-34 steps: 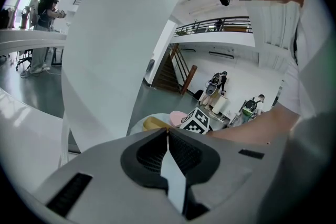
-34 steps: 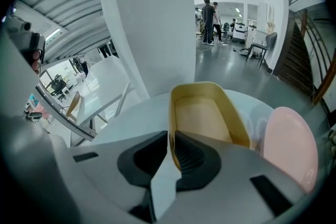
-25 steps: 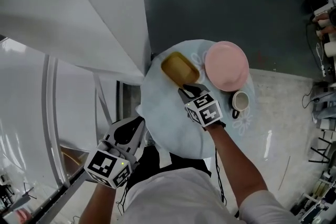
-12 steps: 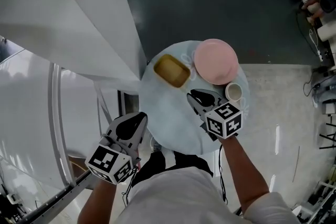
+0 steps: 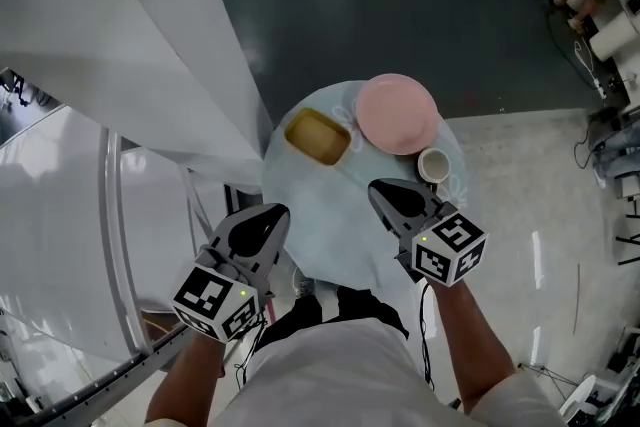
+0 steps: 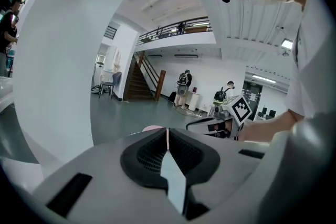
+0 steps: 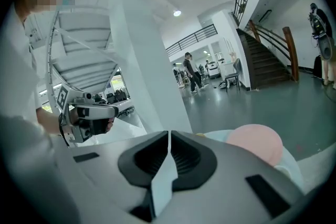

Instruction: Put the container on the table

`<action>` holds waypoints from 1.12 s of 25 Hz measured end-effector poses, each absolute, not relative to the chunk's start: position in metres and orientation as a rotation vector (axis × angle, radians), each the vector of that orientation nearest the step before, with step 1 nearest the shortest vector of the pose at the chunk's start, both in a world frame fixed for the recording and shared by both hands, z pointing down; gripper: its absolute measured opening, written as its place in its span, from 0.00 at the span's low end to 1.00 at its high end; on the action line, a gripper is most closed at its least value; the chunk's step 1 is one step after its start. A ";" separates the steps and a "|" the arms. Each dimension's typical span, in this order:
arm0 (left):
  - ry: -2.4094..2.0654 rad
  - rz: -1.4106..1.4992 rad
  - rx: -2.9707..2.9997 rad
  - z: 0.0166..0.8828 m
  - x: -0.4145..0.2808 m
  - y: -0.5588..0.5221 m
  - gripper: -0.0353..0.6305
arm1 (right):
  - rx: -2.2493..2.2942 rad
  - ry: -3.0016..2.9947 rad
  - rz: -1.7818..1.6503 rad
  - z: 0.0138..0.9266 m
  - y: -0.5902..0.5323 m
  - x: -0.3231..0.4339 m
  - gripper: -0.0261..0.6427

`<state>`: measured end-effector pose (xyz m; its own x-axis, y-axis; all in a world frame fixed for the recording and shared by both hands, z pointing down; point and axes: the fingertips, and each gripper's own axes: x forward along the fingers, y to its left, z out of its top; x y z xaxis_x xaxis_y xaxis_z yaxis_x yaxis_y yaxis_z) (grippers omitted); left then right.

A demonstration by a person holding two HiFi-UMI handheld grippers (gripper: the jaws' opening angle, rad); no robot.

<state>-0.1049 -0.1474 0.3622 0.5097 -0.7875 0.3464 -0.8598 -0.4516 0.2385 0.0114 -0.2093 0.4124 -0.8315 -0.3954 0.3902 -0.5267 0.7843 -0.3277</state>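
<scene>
The yellow rectangular container lies on the round pale-blue table, at its far left, with nothing holding it. My right gripper hovers over the table's near right part, jaws shut and empty, well back from the container. My left gripper is held at the table's near left edge, also shut with nothing in it. In the right gripper view the jaws meet, and the left gripper shows to their left. In the left gripper view the jaws meet too.
A pink plate rests at the table's far right, also seen as a pink plate in the right gripper view. A small cup stands beside it. A white pillar and a glass rail stand at the left. Dark floor lies beyond.
My right gripper has let go of the yellow container and drawn back toward me, jaws now shut. The container stays on the table. The left gripper rose slightly toward the table edge.
</scene>
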 end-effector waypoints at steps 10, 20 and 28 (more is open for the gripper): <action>-1.309 0.257 2.467 0.345 -0.081 -0.143 0.10 | 0.752 -2.734 0.592 0.385 -0.178 0.022 0.08; -1.284 0.245 2.501 0.335 -0.065 -0.144 0.10 | 0.807 -2.753 0.579 0.366 -0.168 0.044 0.07; -1.283 0.249 2.502 0.334 -0.057 -0.142 0.10 | 0.810 -2.764 0.586 0.362 -0.162 0.053 0.07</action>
<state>-0.0565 -0.1425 0.3338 0.5821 -0.7578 0.2948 -0.8131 -0.5469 0.1997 0.0525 -0.1623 0.3617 -0.8294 -0.4730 0.2973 -0.5529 0.7710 -0.3159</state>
